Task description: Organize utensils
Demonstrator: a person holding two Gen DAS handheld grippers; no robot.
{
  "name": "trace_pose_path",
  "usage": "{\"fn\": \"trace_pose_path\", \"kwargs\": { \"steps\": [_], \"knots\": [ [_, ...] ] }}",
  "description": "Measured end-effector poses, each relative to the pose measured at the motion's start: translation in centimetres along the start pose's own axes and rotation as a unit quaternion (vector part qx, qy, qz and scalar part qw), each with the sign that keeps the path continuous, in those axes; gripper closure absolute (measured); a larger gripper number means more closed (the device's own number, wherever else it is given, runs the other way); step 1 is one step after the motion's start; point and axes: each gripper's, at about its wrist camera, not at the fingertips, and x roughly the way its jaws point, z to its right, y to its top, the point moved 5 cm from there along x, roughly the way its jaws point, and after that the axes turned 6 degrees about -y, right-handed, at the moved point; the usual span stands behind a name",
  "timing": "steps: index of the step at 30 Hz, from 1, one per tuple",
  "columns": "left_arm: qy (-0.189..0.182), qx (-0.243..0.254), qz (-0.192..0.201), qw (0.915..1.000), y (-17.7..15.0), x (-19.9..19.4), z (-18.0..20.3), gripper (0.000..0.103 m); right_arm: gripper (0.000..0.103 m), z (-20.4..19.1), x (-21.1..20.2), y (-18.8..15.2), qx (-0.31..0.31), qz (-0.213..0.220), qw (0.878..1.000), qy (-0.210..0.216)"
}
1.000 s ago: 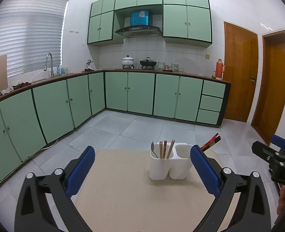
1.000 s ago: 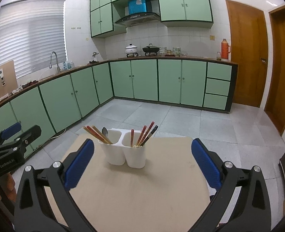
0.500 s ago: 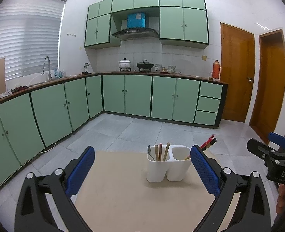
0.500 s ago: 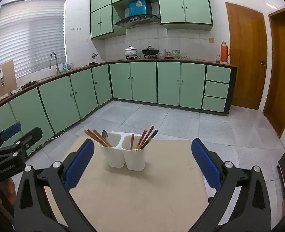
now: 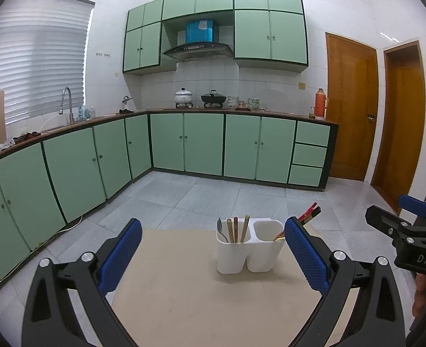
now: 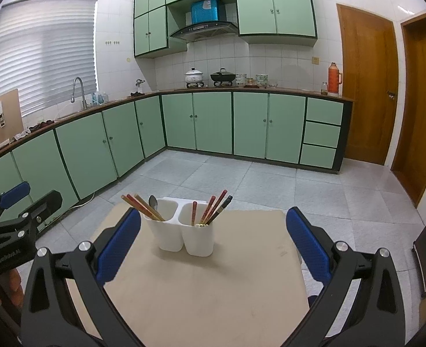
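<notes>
Change: in the left wrist view the white holder (image 5: 249, 247) looked a bit lower and nearer than one second before; nothing on the table (image 5: 201, 297) had moved.
Left gripper (image 5: 213, 256): it hung over the table, jaws wide apart, holding nothing.
Right gripper (image 6: 213, 245): it hung level too, jaws wide apart, empty.
Holder: it stood on the table's far part.
Left cup: a spoon (image 6: 153, 203) and chopsticks (image 6: 139, 206).
Right cup: red and dark chopsticks (image 6: 214, 208).

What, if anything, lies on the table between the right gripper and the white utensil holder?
Nothing: in the right wrist view, only bare tabletop lies between the open right gripper and the white utensil holder. Its fingers hold nothing.
</notes>
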Motion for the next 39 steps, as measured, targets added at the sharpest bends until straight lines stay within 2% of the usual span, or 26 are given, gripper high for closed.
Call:
{"fn": "trace_pose_path", "kwargs": {
  "steps": [39],
  "knots": [
    [-0.001, 0.004, -0.005, 1.0, 0.13, 0.51, 0.28, 0.006, 0.005, -0.02, 0.1, 0.21, -0.003, -0.001, 1.0, -0.001]
  ]
}}
